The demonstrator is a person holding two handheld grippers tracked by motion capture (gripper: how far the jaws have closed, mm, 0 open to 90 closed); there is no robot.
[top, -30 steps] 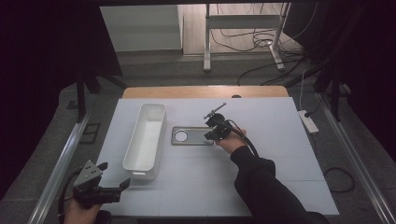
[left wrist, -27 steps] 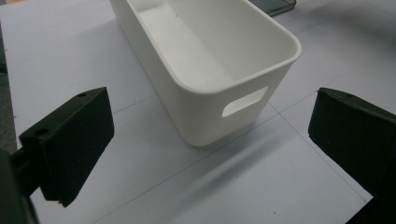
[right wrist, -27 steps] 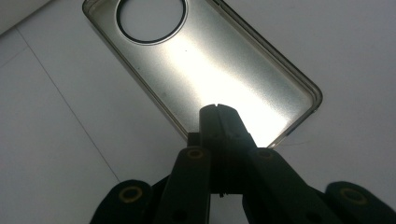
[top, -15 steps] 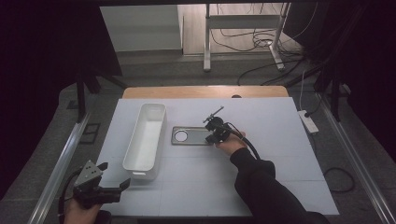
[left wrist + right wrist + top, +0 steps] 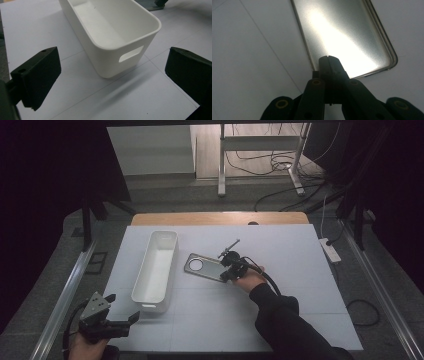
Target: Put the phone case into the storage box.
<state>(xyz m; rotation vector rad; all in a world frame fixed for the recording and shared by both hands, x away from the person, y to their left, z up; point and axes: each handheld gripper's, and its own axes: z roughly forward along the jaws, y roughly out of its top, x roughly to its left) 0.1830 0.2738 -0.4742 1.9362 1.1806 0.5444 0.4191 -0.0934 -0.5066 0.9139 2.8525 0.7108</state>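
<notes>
A flat grey metal plate [image 5: 205, 268] with a round hole near its left end lies askew on the white table, just right of the bin. My right gripper [image 5: 226, 274] is at the plate's right end. In the right gripper view its jaws are shut together over the near edge of the shiny plate [image 5: 342, 32], right gripper [image 5: 329, 61]. A long white empty bin [image 5: 148, 270] stands left of centre. My left gripper [image 5: 123, 306] hovers open at the table's front left corner. The left gripper [image 5: 112, 77] faces the bin's [image 5: 100, 57] near end with its handle slot.
The white table top [image 5: 300, 280] has a wooden strip [image 5: 220, 218] along its far edge. A power strip [image 5: 330, 250] lies off the right side. Cables and a metal stand's legs [image 5: 260, 165] are on the floor beyond.
The right gripper has drawn a little nearer to the person with the plate's right end, so the plate now lies skewed. The left gripper has barely moved.
</notes>
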